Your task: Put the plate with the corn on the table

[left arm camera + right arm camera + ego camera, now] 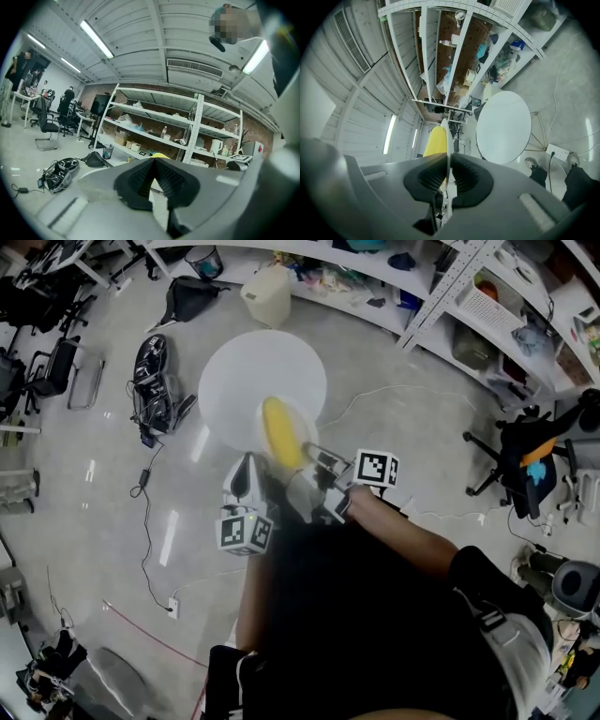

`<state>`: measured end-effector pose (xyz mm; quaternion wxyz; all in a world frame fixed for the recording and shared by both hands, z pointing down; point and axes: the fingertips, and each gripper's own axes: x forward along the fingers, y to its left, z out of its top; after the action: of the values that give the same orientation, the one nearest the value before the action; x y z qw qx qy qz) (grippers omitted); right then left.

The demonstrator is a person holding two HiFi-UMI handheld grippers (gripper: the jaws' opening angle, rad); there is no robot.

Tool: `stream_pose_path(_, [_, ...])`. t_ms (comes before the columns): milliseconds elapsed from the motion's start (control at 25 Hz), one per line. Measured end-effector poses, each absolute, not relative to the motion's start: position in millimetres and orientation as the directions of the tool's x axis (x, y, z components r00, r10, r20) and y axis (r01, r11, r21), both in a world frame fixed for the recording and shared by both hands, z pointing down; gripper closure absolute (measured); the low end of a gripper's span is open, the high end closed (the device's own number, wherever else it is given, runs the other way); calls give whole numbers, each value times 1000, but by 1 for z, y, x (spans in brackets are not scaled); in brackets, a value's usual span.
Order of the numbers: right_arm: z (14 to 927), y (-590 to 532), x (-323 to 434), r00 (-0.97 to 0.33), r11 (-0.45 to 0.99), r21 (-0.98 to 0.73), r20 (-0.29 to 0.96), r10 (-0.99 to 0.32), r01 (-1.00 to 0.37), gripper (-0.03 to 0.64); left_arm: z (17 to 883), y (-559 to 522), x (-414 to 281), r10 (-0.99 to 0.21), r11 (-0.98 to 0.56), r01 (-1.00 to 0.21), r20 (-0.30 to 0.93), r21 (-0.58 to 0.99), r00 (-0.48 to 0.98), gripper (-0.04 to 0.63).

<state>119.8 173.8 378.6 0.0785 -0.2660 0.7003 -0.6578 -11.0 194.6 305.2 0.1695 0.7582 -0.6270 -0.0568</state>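
Yellow corn [281, 435] is riding the white plate [302, 420] the right gripper [313, 452] is pinching; keeping it level, apparently over the round white surface [244, 371].

Matt white table [239, 371], glossy grey floor [394, 456], smooth white plate [448, 133], yellow corn [281, 432].

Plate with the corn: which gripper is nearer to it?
Right. The right gripper clamps the rim of the plate; the left gripper sits shut just beside it, holding nothing.
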Motion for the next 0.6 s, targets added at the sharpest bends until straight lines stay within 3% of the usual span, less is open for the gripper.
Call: stream_pose_path(600, [379,146,96,-810,-16,-959,249,-530,-284,581,314,147,-42,-952,-232,-917,119,325,283,591])
